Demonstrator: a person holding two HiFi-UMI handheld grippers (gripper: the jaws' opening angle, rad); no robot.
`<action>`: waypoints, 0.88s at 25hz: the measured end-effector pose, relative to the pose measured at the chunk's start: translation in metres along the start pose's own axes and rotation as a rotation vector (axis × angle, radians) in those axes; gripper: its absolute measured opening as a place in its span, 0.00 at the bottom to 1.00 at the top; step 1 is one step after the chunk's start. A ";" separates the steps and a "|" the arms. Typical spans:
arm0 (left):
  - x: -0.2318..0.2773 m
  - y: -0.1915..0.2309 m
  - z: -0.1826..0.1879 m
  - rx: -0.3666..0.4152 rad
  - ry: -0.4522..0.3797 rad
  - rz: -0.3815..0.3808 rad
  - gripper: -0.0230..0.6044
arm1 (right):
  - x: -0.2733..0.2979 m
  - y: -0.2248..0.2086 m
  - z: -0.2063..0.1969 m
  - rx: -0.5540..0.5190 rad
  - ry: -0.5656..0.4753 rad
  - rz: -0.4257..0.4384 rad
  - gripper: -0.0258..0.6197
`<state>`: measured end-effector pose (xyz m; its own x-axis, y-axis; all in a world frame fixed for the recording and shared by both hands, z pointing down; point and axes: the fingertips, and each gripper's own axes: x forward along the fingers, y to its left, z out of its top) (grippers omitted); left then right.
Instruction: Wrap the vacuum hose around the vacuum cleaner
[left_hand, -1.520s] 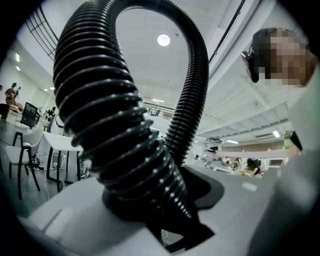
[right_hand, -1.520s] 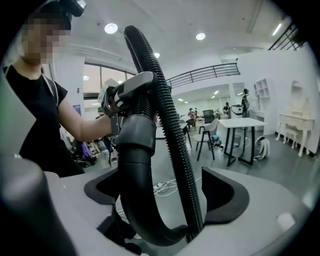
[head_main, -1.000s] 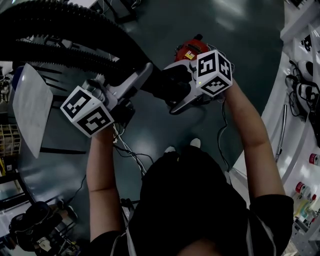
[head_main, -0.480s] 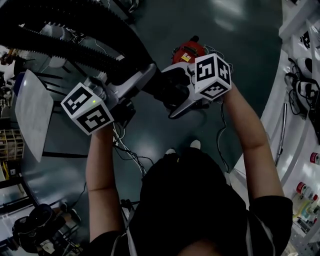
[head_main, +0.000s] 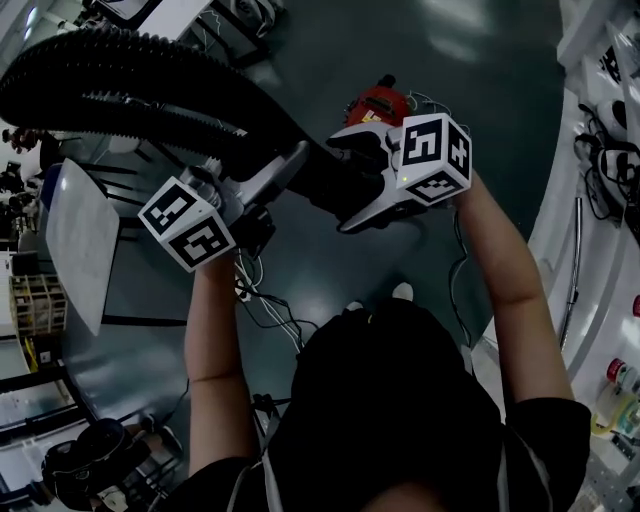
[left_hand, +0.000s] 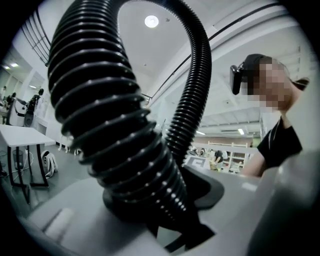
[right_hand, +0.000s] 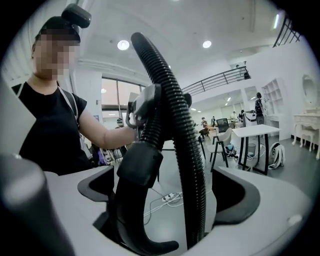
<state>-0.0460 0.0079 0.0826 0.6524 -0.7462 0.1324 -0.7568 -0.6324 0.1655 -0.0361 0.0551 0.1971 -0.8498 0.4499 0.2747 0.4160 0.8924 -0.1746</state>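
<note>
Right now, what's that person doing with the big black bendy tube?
A person holds a gripper in each hand, and both are clamped on the black vacuum hose, lifted up in front of them. The left gripper grips the ribbed part. The right gripper grips near the hose's smooth curved end. The hose arches through the air to the person's left. The red vacuum cleaner sits on the floor beyond the grippers, and the hose is not wrapped around it yet.
</note>
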 end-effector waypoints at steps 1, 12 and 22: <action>0.003 -0.005 -0.003 0.005 0.010 -0.028 0.37 | -0.005 0.000 0.003 0.006 -0.019 0.005 0.97; 0.032 -0.042 -0.016 -0.010 0.048 -0.182 0.38 | -0.017 0.031 0.006 0.039 -0.011 0.204 0.97; 0.040 -0.058 -0.032 -0.006 0.076 -0.264 0.38 | -0.002 0.039 0.009 0.088 -0.044 0.253 0.92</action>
<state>0.0257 0.0214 0.1099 0.8285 -0.5376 0.1568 -0.5599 -0.8016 0.2098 -0.0215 0.0888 0.1812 -0.7366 0.6545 0.1705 0.5887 0.7445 -0.3148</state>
